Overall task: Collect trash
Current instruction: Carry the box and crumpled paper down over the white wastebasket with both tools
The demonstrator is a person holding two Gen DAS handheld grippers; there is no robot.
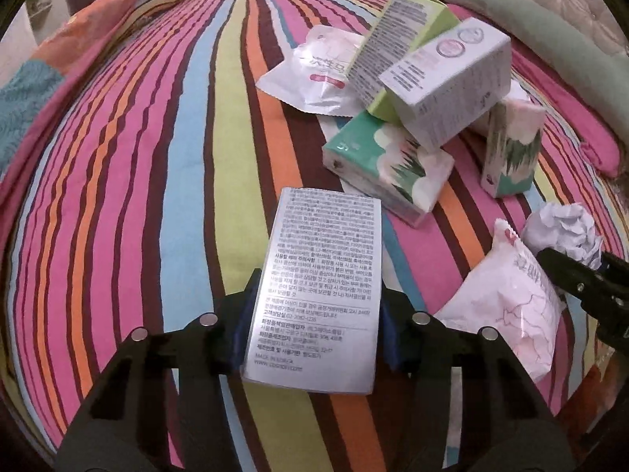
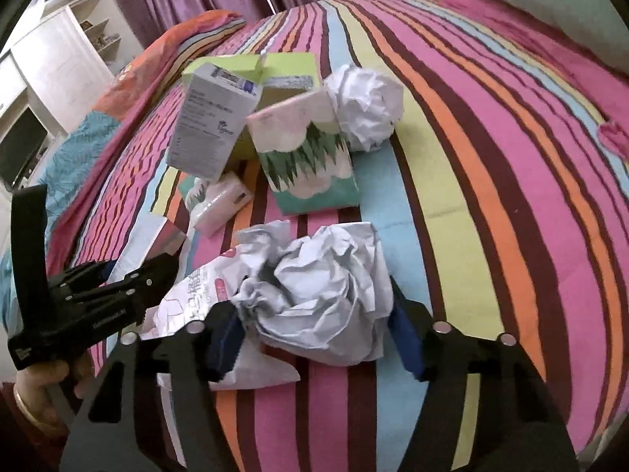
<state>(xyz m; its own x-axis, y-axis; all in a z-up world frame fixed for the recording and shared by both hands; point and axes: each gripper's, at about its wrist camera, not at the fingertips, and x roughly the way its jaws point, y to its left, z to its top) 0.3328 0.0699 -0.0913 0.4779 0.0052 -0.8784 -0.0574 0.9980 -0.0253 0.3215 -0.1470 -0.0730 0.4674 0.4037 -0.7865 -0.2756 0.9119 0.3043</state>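
Showing printed box point(image 1: 318, 287) clamped; crumpled paper point(image 2: 322, 295) seemingly gripped.

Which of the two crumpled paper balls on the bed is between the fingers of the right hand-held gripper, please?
The nearer crumpled paper ball, lying partly on a white wrapper; the other ball sits farther back beside the tissue pack.

Stacked boxes point(image 1: 428, 78) block the far side; striped bedspread point(image 1: 137, 196) lies open leftward
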